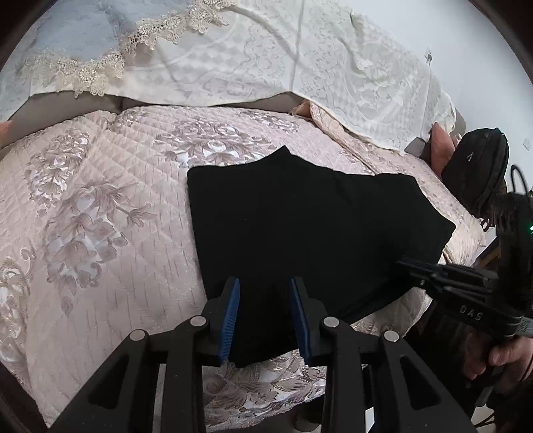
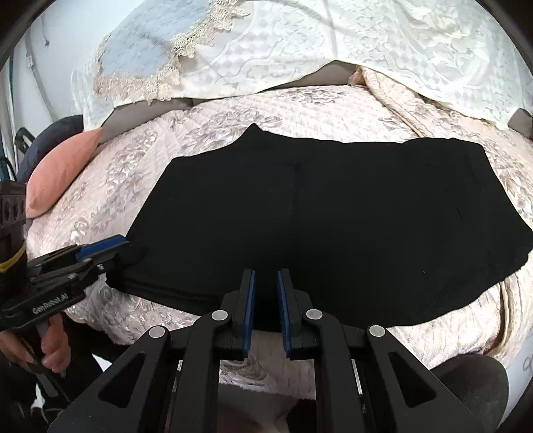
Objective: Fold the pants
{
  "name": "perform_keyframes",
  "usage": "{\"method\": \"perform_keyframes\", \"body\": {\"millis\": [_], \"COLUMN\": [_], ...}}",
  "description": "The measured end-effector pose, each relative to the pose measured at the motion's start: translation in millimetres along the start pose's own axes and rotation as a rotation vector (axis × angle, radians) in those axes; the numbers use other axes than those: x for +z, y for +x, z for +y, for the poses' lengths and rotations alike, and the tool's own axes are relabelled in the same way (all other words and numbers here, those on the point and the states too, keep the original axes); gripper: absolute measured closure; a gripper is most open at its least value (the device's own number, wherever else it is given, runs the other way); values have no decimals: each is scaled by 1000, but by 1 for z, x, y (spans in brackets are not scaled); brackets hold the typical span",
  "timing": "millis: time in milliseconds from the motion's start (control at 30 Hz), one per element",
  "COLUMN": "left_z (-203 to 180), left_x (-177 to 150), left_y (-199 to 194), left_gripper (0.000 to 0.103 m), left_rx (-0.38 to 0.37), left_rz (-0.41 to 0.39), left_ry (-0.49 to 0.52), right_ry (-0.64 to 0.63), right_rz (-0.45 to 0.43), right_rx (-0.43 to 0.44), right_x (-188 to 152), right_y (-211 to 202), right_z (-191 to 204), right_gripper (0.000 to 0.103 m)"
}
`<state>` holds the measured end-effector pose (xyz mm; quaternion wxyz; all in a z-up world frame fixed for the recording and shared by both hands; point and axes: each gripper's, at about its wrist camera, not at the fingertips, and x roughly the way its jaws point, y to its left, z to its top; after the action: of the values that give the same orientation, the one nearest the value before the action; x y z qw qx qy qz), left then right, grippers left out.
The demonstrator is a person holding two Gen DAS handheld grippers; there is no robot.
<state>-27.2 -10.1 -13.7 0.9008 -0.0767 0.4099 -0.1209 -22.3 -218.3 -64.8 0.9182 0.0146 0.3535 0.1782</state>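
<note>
Black pants [image 1: 299,226] lie folded flat on a pink quilted bedspread [image 1: 116,233]; they also fill the middle of the right wrist view [image 2: 333,226]. My left gripper [image 1: 265,286] is open, its blue pads either side of the pants' near corner; it also shows in the right wrist view [image 2: 110,249] at the pants' left corner. My right gripper [image 2: 266,276] is open with a narrow gap over the pants' near edge; it also shows in the left wrist view [image 1: 406,263] at the pants' right edge.
A cream lace cover [image 1: 266,60] and a blue blanket [image 1: 76,30] lie at the head of the bed. A pink cushion [image 2: 63,166] sits at the left. A black bag [image 1: 479,173] stands to the right. The bed's near edge [image 2: 266,373] is just below the grippers.
</note>
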Motion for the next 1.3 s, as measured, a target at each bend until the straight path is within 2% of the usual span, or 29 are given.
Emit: {"method": "perform_keyframes", "body": {"millis": [100, 133, 300, 433, 867, 1033, 1233, 1300], "left_z": [-3, -3, -5, -7, -21, -36, -49, -51], "left_x": [-3, -4, 0, 7, 19, 24, 12, 7], "left_y": [9, 14, 8, 4, 13, 23, 42, 44], "left_gripper": [70, 70, 70, 70, 70, 70, 70, 68], "left_rx": [14, 21, -3, -9, -1, -31, -76, -69], "left_rz": [29, 49, 38, 23, 34, 40, 111, 102], "left_ry": [30, 32, 22, 17, 24, 50, 81, 100], "right_ry": [3, 2, 14, 37, 71, 80, 103, 129], "right_rz": [48, 38, 16, -9, -46, -55, -61, -60], "right_rx": [-13, -11, -28, -48, -76, -73, -79, -85], "right_x": [-6, -6, 1, 6, 11, 13, 11, 10], "right_y": [12, 11, -1, -10, -18, -19, -22, -23], "right_z": [-3, -3, -5, -12, -27, -30, -38, -46], "right_gripper": [87, 87, 85, 67, 66, 66, 65, 65]}}
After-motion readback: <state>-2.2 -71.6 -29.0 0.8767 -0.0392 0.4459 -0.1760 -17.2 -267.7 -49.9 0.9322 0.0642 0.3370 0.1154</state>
